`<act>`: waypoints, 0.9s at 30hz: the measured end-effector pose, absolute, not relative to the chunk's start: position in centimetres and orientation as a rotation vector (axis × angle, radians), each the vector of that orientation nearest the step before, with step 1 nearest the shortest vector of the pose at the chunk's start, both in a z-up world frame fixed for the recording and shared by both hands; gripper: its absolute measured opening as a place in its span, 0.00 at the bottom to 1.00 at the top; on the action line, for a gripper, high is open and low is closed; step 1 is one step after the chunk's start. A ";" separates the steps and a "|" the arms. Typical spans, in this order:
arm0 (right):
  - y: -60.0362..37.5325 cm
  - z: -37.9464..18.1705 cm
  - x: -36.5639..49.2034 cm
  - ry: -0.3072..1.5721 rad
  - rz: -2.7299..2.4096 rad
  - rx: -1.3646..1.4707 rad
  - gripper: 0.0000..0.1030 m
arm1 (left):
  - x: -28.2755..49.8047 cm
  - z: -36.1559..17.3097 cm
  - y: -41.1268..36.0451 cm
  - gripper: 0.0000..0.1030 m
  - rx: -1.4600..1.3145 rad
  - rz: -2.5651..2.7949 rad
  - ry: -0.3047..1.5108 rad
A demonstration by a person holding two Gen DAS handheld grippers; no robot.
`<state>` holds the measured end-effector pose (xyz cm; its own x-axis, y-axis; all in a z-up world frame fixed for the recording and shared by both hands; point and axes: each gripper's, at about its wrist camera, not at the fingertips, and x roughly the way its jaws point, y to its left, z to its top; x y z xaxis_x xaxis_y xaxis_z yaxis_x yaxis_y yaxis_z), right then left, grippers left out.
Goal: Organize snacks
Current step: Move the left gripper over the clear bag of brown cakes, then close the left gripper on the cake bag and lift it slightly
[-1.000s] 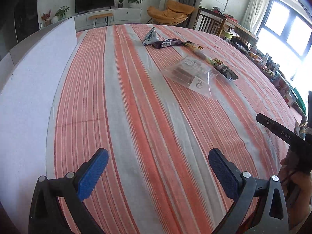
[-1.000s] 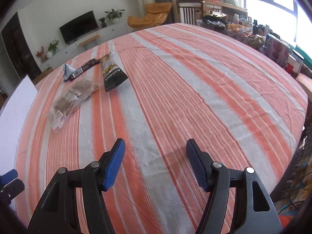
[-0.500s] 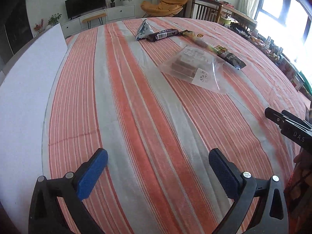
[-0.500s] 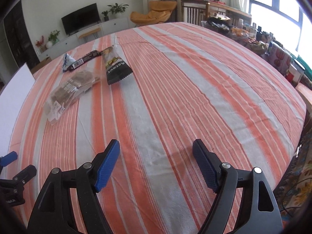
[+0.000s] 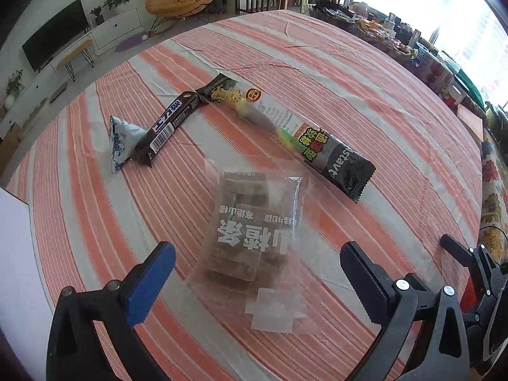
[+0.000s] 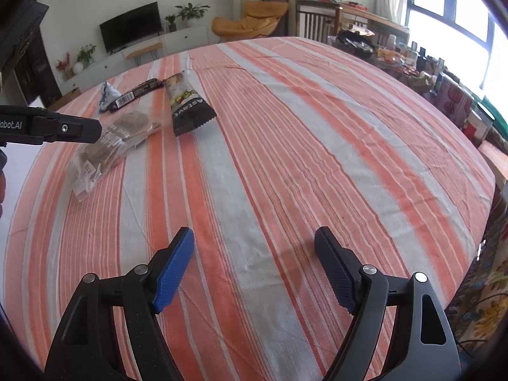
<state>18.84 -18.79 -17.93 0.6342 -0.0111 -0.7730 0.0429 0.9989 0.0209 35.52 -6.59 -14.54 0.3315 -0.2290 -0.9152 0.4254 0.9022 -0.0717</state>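
Observation:
Four snacks lie on the striped tablecloth [image 5: 365, 101]: a clear bag of brown pieces [image 5: 254, 203], a long black and white packet [image 5: 285, 130], a dark bar [image 5: 171, 123] and a small blue-white triangular packet [image 5: 122, 141]. My left gripper [image 5: 257, 247] is open and hangs over the near half of the clear bag, one finger on each side, not touching it. My right gripper [image 6: 254, 238] is open over bare cloth, nothing between its fingers. From the right wrist view the clear bag [image 6: 108, 146] lies at the far left, partly behind a left finger [image 6: 63, 128].
A white board [image 5: 16, 270] covers the table's left side. The table's right edge [image 6: 485, 171] drops off near a cluttered side table [image 6: 444, 89]. Part of the right gripper's frame [image 5: 470, 260] shows beside the left one. A TV unit and an orange chair stand beyond the table.
My left gripper swept across the cloth from beside the white board to above the clear bag, rolling as it went. The right gripper's jaws widened and it stayed in place.

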 end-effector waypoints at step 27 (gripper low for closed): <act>-18.8 -17.9 19.0 0.880 -0.025 0.054 0.79 | 26.6 -16.8 3.8 0.55 -0.137 0.040 1.078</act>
<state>19.00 -18.82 -17.88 0.6366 0.0001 -0.7712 0.0444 0.9983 0.0368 26.59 3.85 -16.85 0.4733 -0.0339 -0.8802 -0.0997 0.9908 -0.0918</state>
